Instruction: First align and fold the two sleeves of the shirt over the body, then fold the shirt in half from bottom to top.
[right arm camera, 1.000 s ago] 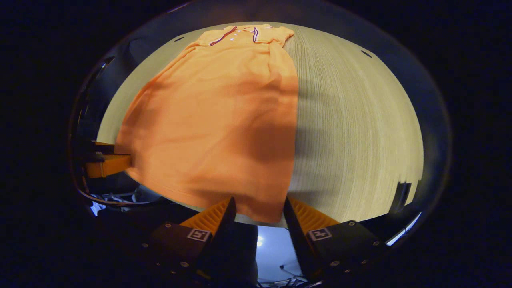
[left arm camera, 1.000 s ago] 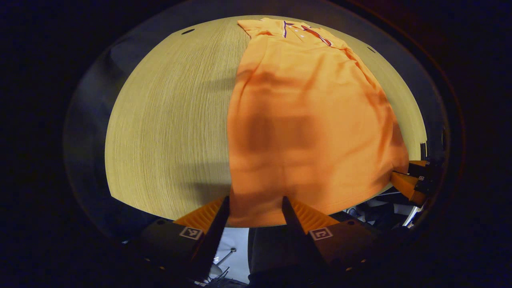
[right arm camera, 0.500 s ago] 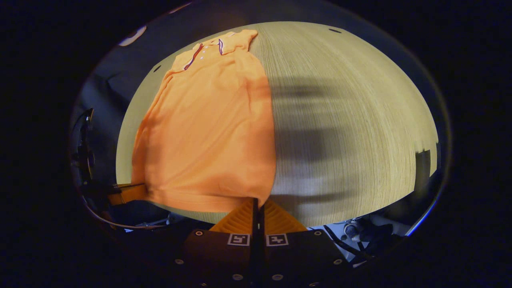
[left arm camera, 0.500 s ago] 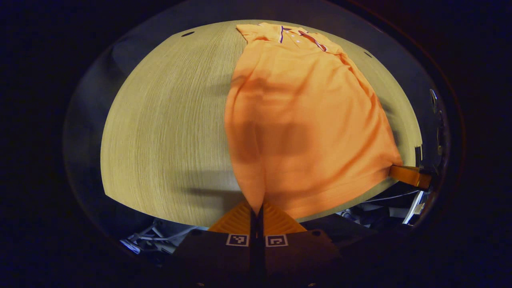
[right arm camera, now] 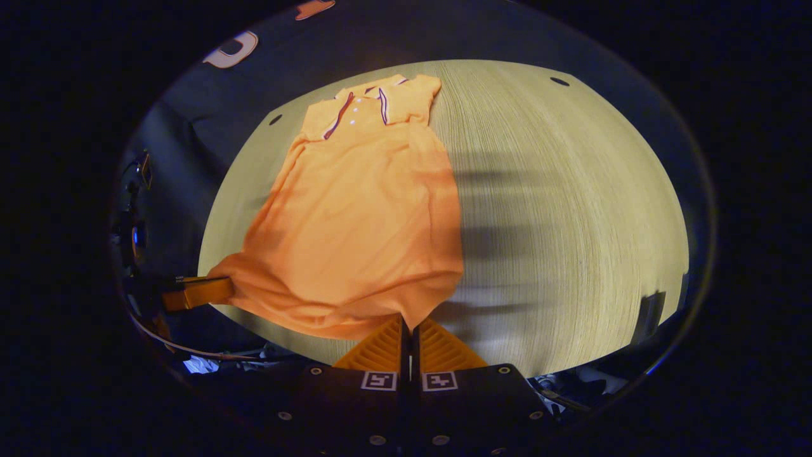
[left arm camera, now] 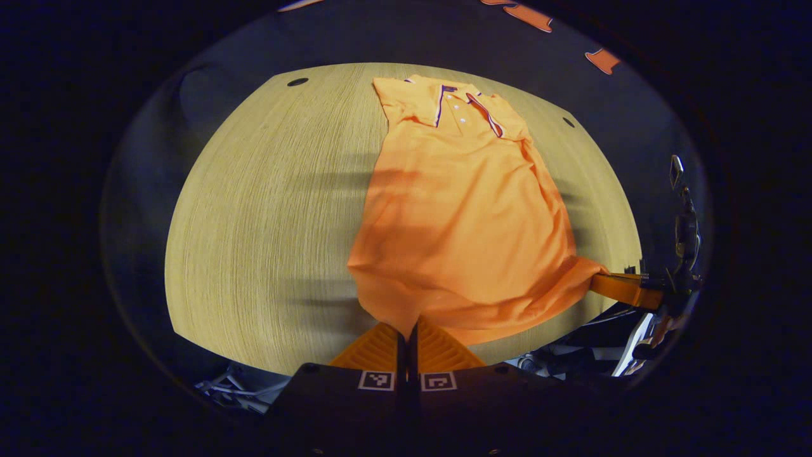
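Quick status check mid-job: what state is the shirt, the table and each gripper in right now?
Orange polo shirt: sleeves folded in, collar flat at the far end, bottom hem lifted off the table at both corners.
Light wooden table: carrying the shirt's upper part.
Left gripper: fingers shut on one hem corner.
Right gripper: fingers shut on the other hem corner.

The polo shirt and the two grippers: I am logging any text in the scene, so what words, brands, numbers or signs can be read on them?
Polo shirt: no word, brand or number can be read on it; the collar area carries only dark trim and small buttons.
Left gripper: two square black-and-white markers, patterns and not text.
Right gripper: two like markers, also not text.
Wooden table: no writing.
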Tool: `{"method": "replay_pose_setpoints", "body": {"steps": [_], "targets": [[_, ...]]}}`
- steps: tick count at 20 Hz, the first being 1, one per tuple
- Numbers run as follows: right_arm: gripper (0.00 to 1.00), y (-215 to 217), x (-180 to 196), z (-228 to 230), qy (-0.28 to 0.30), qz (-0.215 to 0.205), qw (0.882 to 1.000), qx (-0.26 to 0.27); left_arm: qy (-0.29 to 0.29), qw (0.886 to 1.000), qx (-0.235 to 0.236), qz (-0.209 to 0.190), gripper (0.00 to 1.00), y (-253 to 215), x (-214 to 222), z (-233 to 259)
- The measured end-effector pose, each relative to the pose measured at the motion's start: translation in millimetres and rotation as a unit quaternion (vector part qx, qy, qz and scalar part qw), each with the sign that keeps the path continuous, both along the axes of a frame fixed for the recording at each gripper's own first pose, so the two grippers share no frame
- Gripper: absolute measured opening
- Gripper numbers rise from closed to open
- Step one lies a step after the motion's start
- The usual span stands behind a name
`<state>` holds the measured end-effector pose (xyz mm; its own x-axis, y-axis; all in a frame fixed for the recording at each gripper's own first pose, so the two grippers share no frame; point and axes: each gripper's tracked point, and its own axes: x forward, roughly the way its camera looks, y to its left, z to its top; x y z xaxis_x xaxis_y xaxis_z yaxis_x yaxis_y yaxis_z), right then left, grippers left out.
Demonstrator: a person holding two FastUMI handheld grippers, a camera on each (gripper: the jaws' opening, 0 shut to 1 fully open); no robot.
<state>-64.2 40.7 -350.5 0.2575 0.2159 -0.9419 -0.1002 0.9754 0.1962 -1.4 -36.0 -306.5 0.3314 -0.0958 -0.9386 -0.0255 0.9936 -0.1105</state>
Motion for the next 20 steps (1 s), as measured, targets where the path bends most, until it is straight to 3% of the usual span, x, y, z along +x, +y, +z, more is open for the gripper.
{"method": "replay_pose_setpoints", "body": {"steps": [9, 20], "targets": [[0.01, 5.8, 66.7, 19.1, -0.013, -0.006, 1.0, 0.004, -0.04, 0.999, -0.005, -0.029, 0.01, -9.3, 81.8, 32.4], [0.0, 18.2, 201.9, 35.2, -0.062, -0.015, 0.998, -0.012, -0.075, 0.996, -0.016, -0.044, 0.0, 8.4, 220.3, 47.9]]}}
